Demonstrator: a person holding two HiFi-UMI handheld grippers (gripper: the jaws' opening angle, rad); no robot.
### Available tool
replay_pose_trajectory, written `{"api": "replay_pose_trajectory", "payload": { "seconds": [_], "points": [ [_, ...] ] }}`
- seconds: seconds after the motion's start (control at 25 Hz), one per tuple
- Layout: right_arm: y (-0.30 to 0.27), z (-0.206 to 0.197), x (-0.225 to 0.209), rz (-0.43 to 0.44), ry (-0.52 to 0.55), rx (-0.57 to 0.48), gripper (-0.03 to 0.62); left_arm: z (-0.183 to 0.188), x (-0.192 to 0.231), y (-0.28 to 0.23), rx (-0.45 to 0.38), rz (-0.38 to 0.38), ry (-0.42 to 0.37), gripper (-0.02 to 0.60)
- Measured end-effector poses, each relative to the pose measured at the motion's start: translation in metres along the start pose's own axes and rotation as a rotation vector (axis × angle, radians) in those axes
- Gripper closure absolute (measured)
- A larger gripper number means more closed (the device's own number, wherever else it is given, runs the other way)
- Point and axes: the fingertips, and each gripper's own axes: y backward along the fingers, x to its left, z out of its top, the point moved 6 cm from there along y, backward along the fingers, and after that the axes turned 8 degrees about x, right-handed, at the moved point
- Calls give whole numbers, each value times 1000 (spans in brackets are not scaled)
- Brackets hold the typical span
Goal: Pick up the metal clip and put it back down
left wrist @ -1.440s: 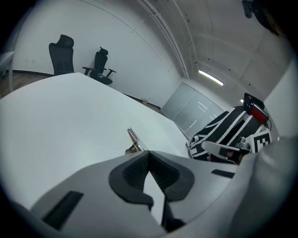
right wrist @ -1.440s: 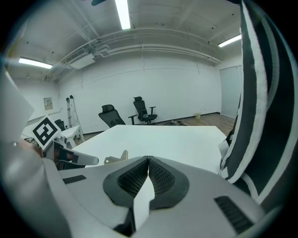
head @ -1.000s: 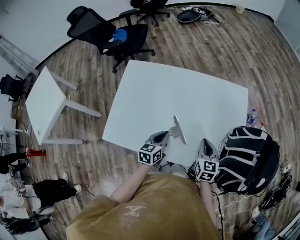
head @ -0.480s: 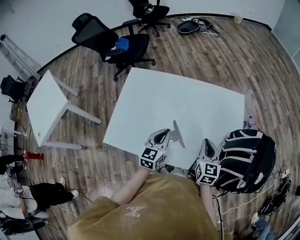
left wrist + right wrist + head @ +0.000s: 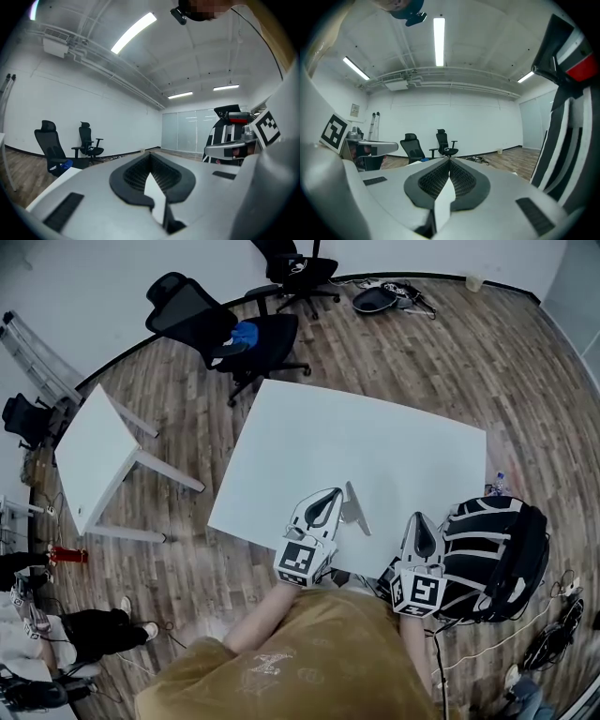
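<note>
Compared with a second earlier, both grippers have risen toward the head camera and look larger. The left gripper (image 5: 330, 495) has its jaws pressed together on nothing, and so does the right gripper (image 5: 419, 519). The metal clip (image 5: 355, 510) stays on the white table (image 5: 309, 427) by its near edge, beside the left gripper's tip.

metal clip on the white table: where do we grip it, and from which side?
Probably across its narrow width near mid-length, from above. The metal clip lies on the table near its front edge, long axis running away from the person, so its two long edges are what jaws can close on. The left gripper is nearest but shut and empty: open it first.
</note>
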Motion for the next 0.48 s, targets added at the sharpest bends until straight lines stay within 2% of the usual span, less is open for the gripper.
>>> {"api": "replay_pose_trajectory", "payload": {
  "seconds": [0.28, 0.48],
  "points": [
    [5, 3, -3, -7, -3, -12, 585, 14, -4, 6, -49, 13, -4, 575],
    [4, 9, -6, -21, 1, -21, 585, 5, 2, 4, -18, 31, -4, 575]
  ]
}}
